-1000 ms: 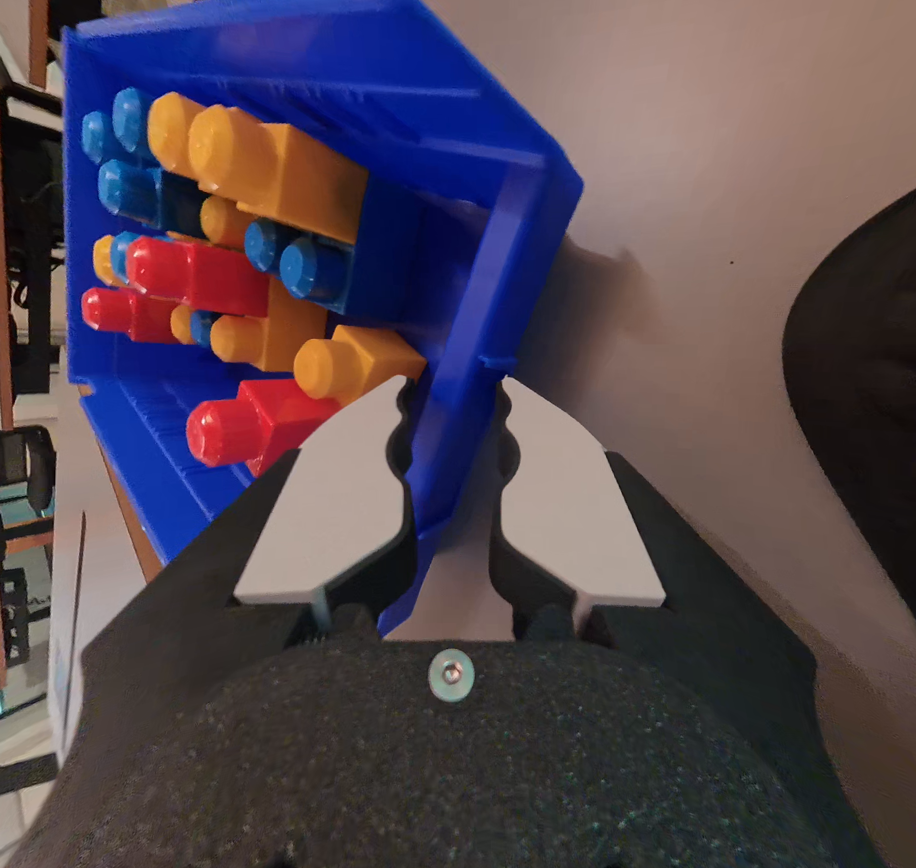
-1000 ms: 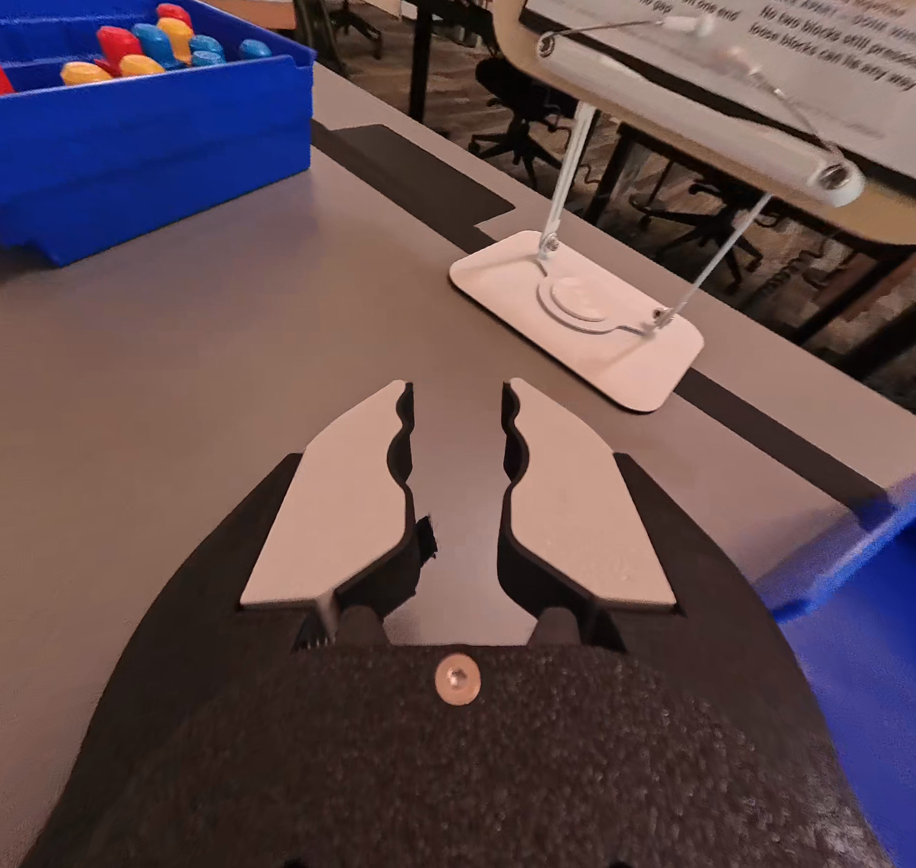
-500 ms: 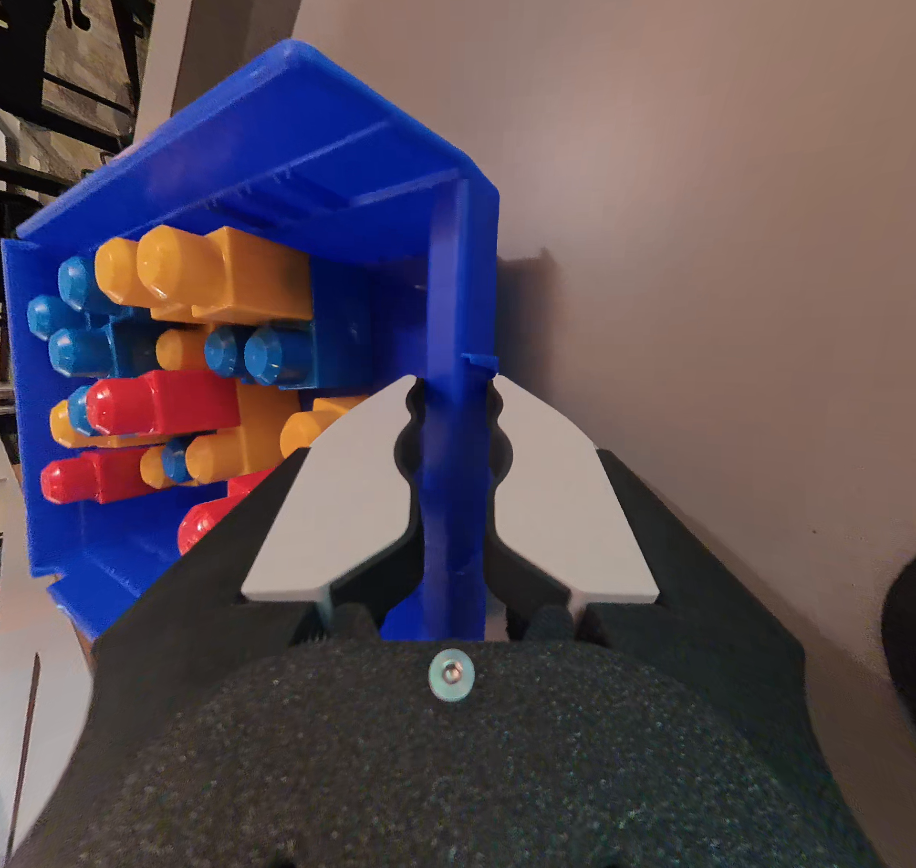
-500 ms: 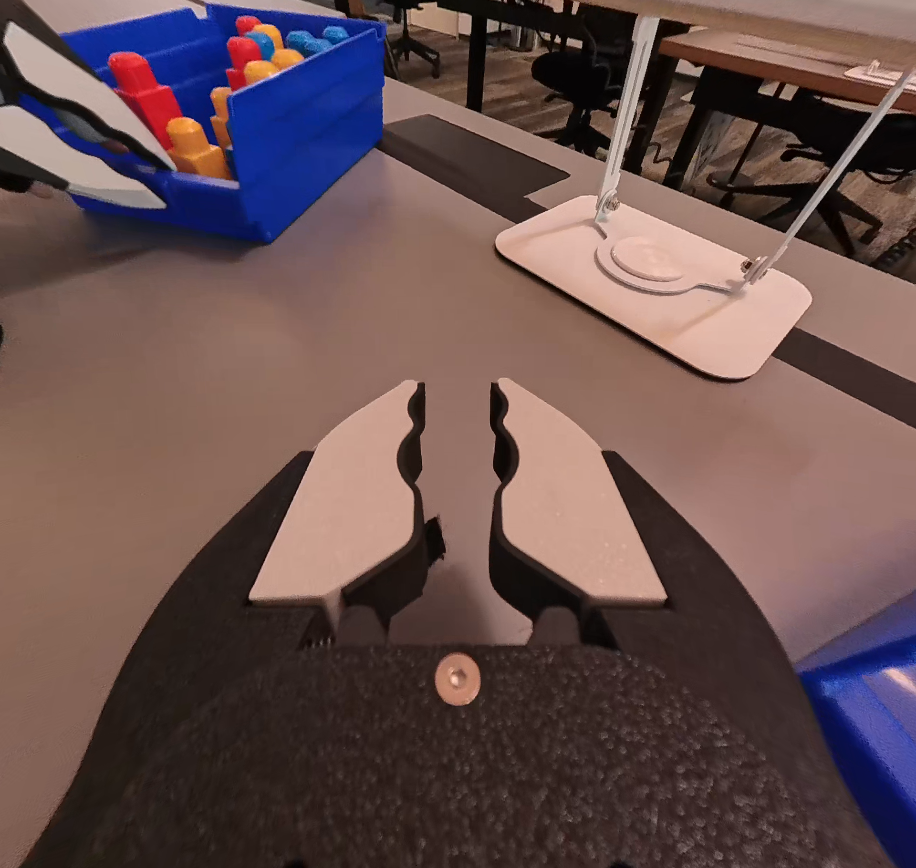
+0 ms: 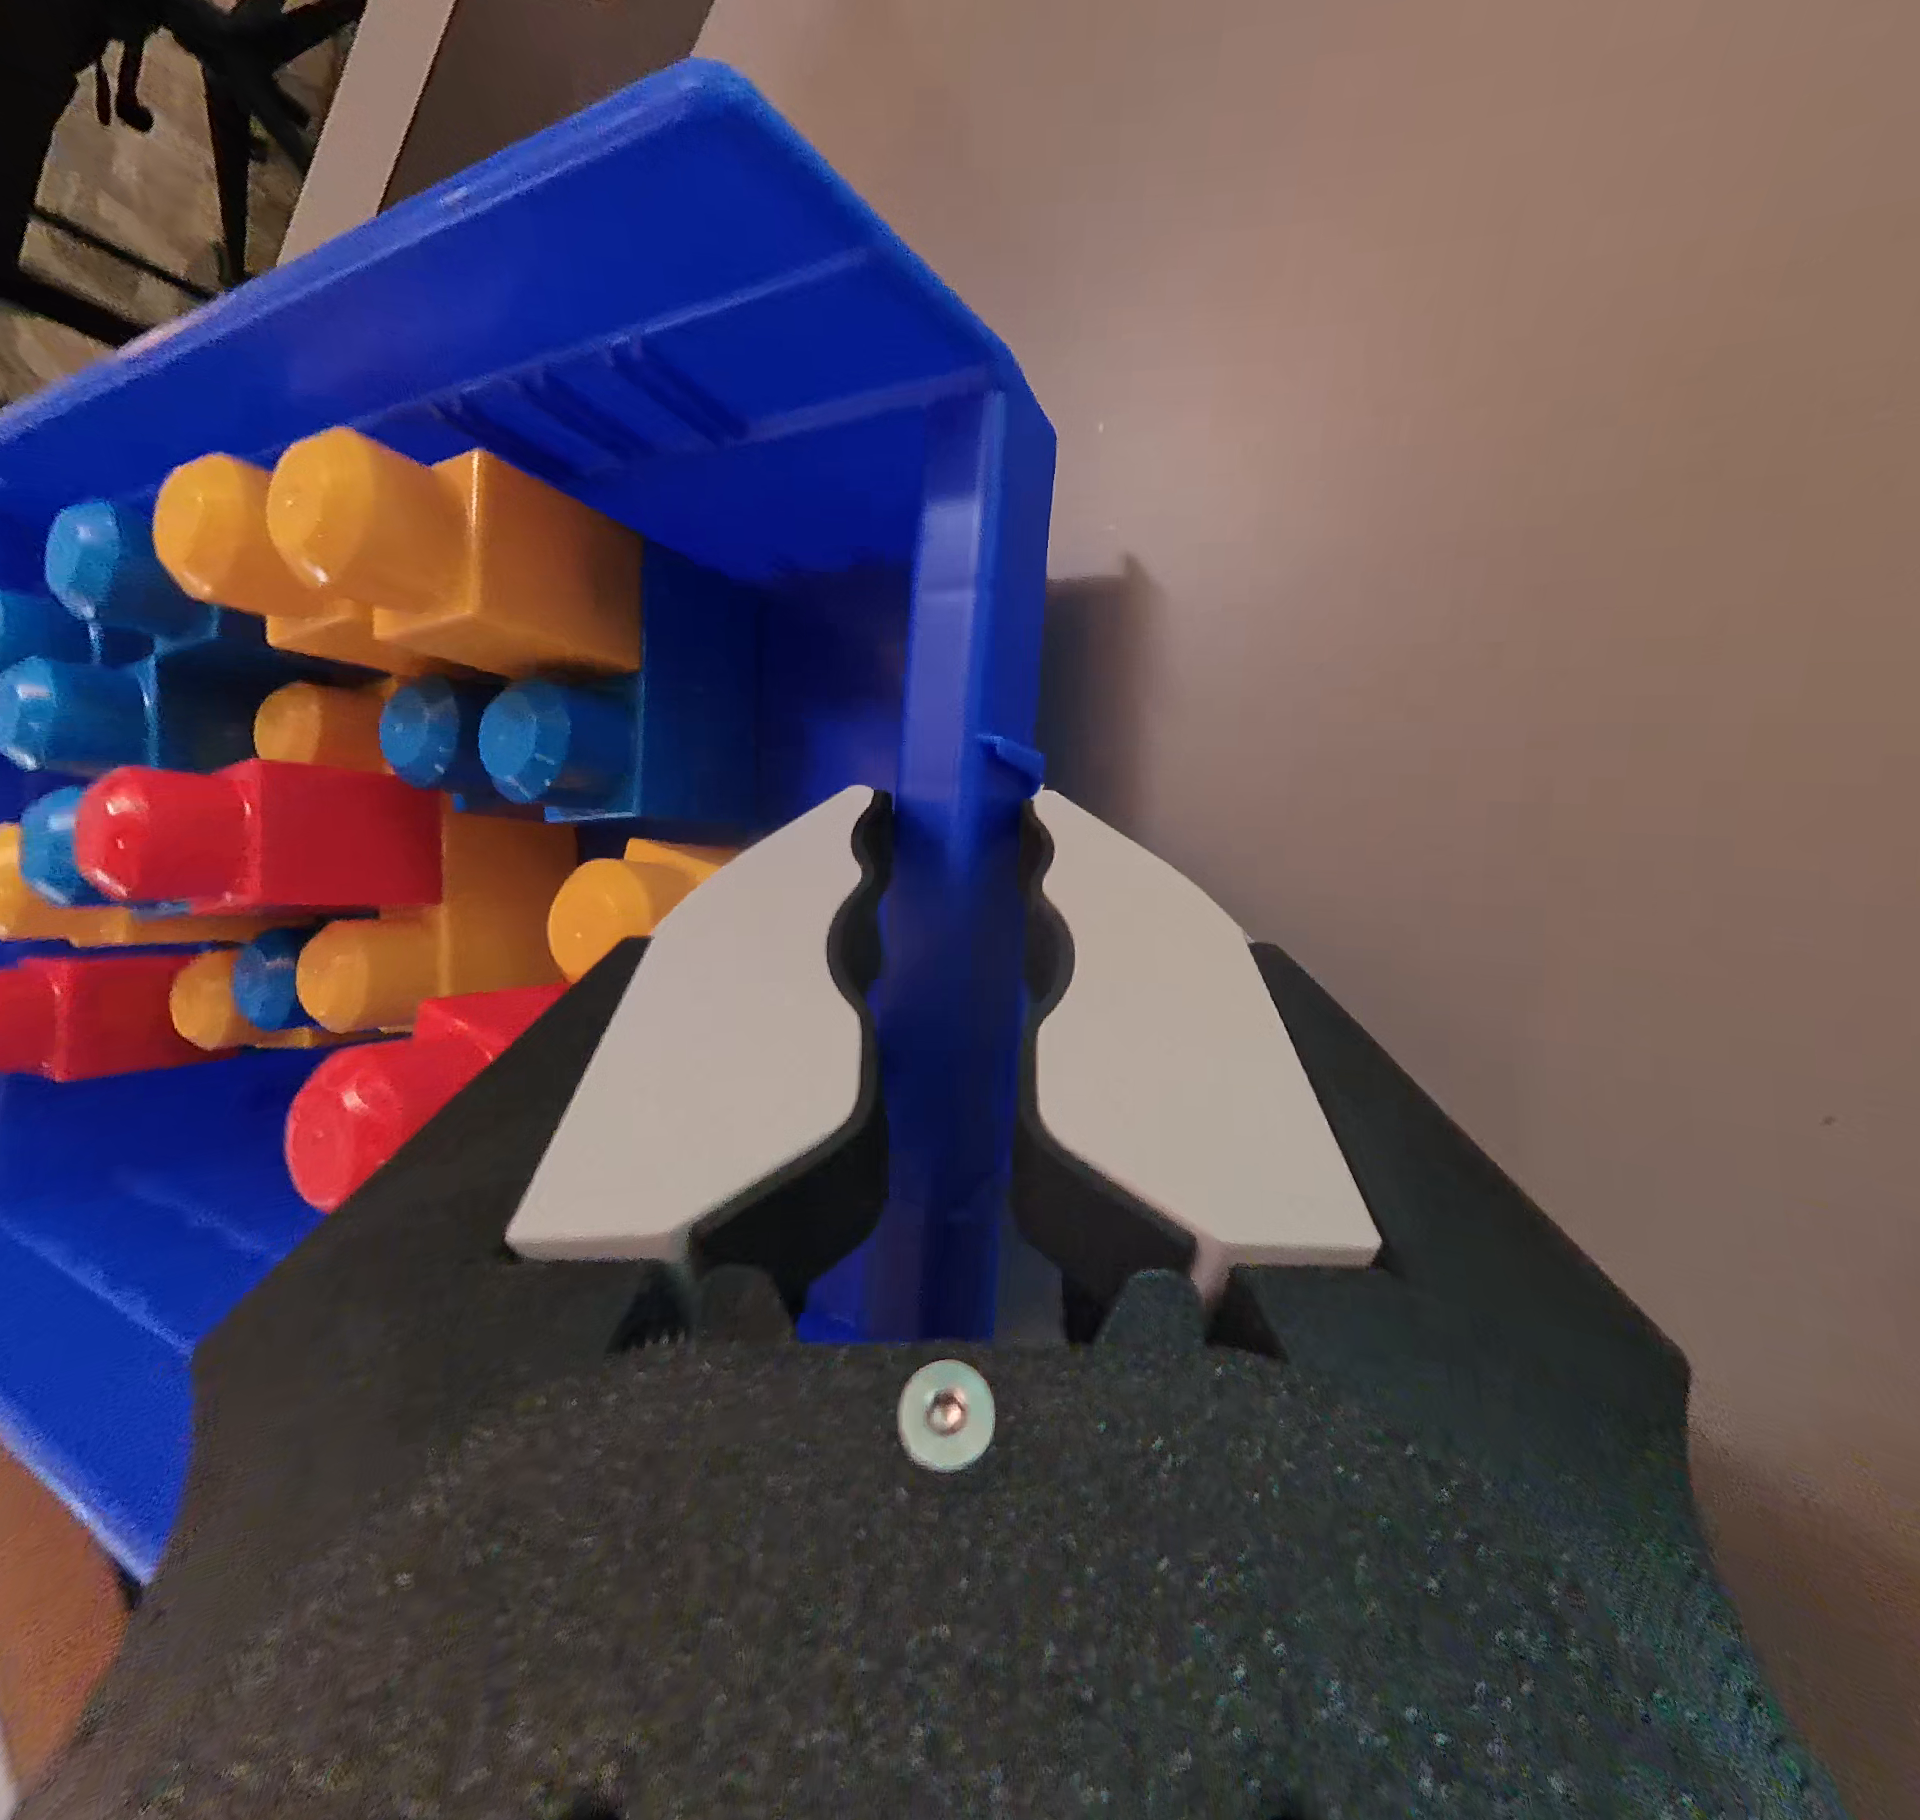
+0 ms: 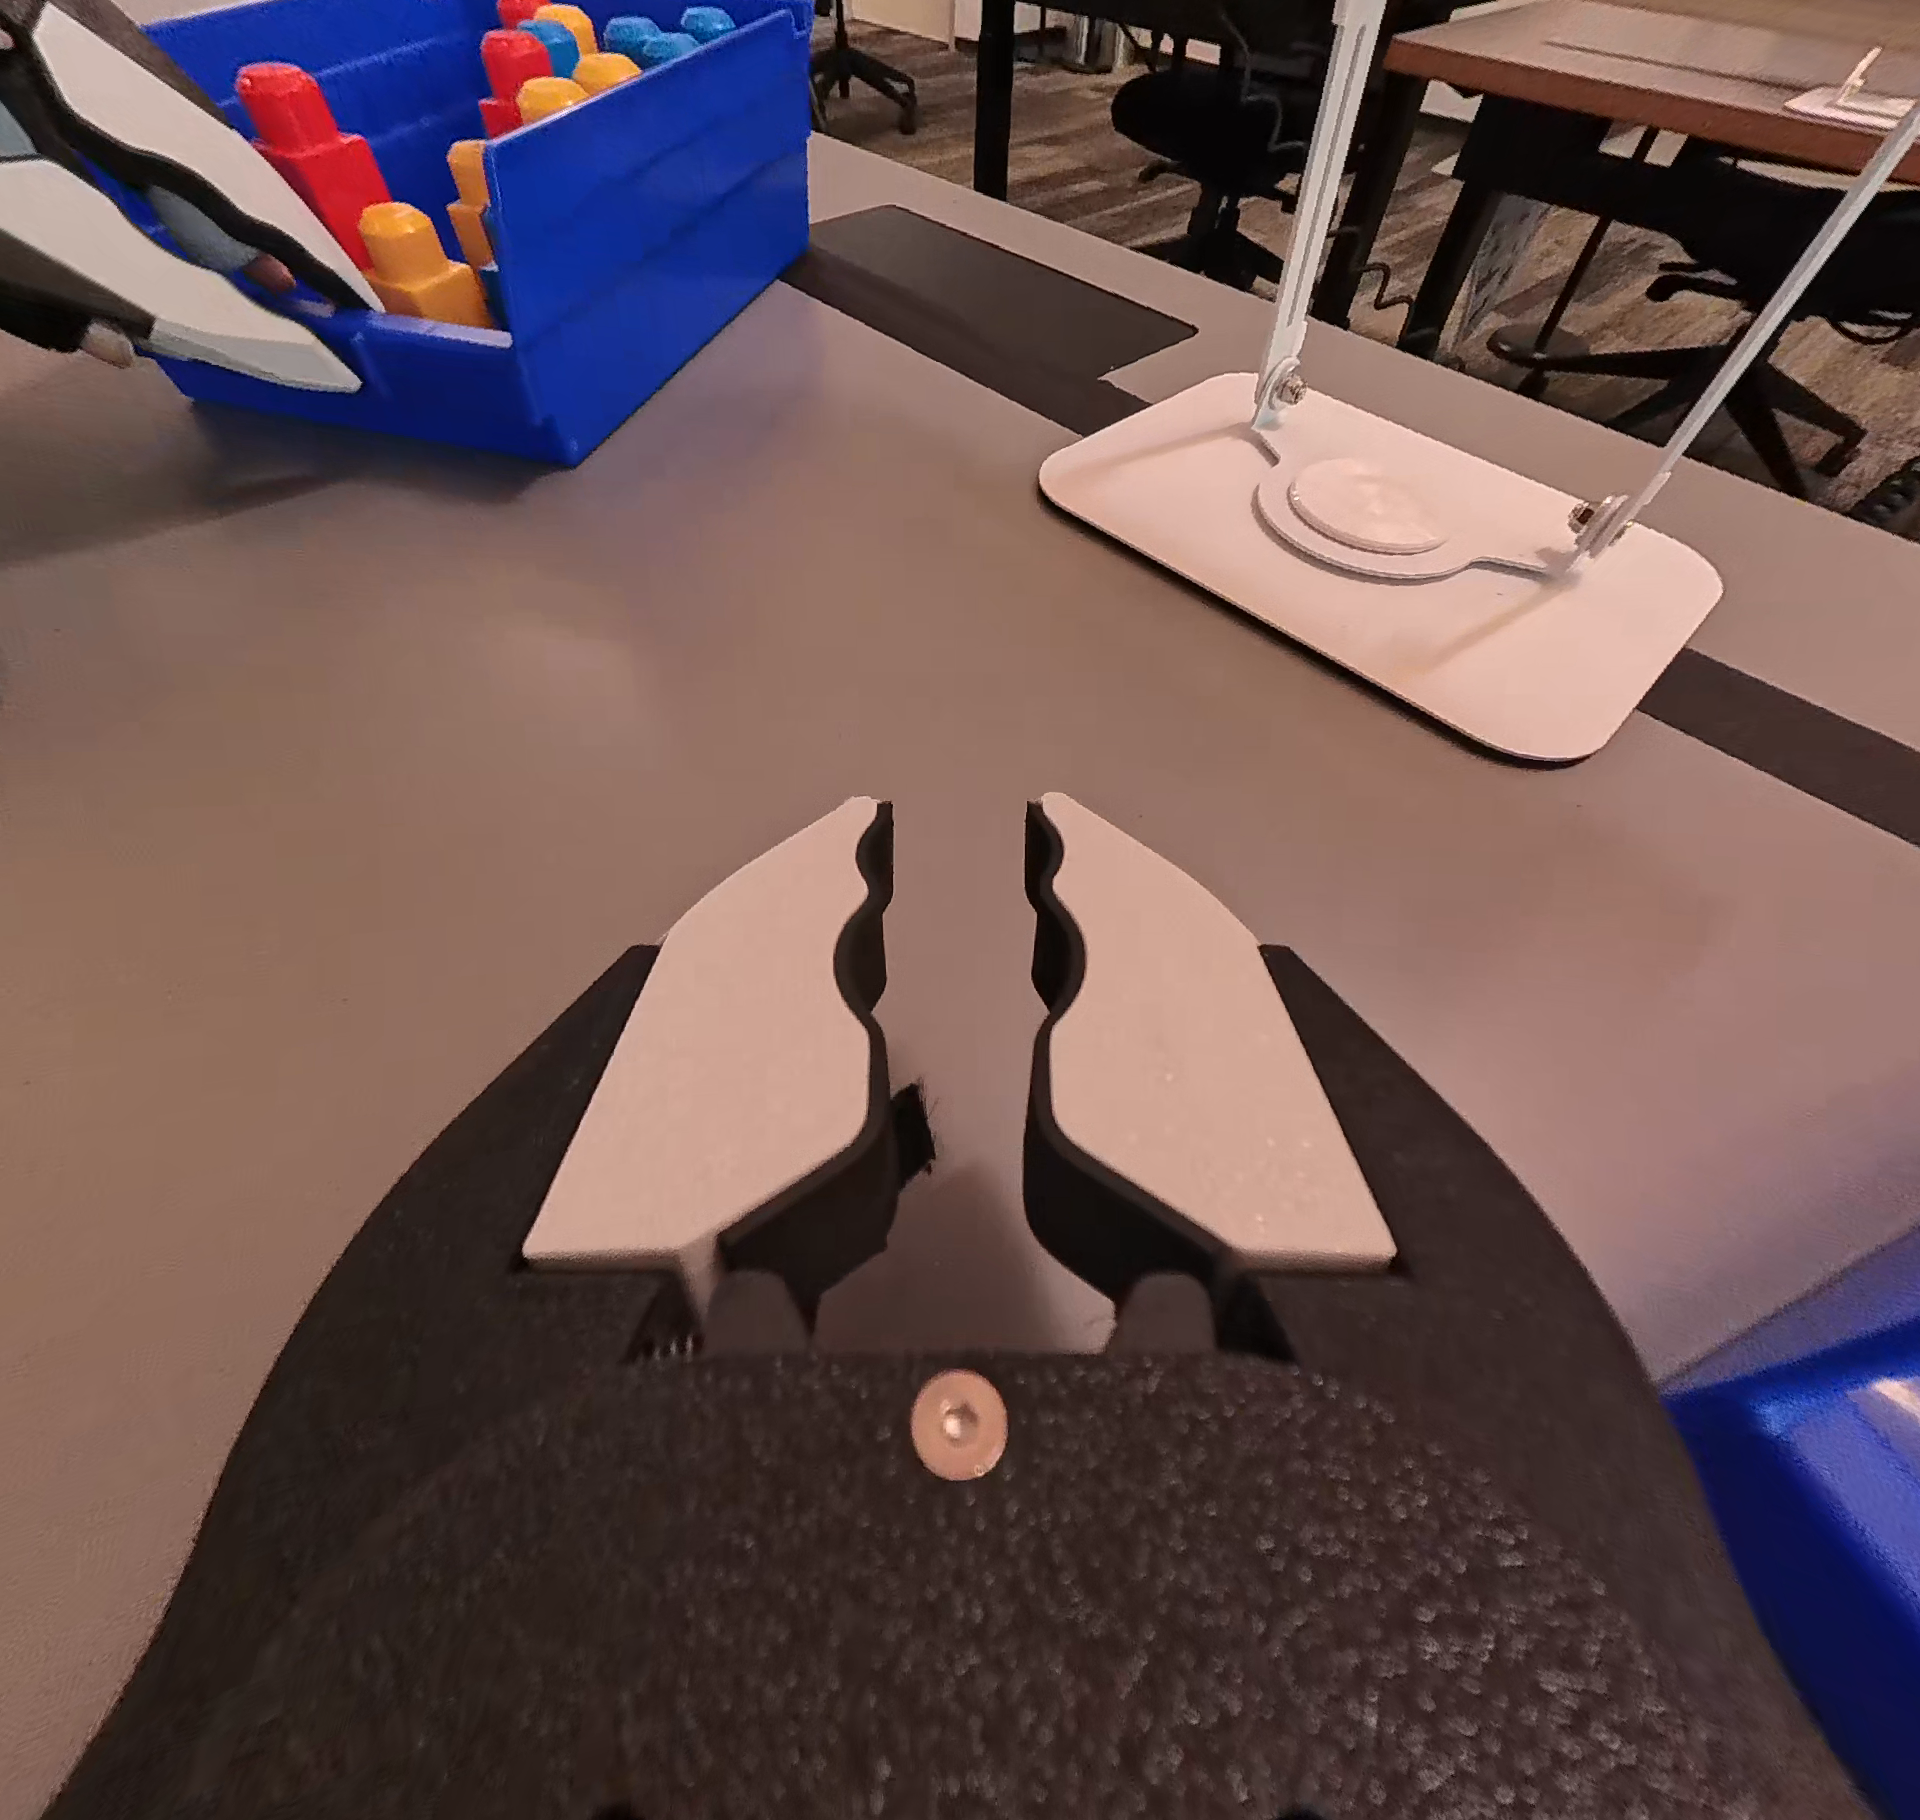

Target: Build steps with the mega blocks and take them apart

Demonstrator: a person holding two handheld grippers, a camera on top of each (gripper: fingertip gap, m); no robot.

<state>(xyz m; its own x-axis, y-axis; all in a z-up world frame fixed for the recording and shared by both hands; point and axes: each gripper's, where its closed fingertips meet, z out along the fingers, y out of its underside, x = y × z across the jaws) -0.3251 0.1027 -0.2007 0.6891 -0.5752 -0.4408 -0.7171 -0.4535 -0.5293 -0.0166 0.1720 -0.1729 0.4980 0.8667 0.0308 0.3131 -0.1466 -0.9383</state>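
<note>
On the grey table [image 6: 623, 690], a blue bin [image 5: 644, 274] sits toward the far left, with a white stand base [image 6: 1382, 565] well apart on the right. Inside the bin stand the mega blocks [image 5: 343, 731], red, yellow and blue, studs up. The left gripper [image 5: 956, 825] is clamped on the bin's near wall, one finger inside, one outside. The right gripper [image 6: 958, 820] hovers over bare table, its fingers parted and holding nothing.
</note>
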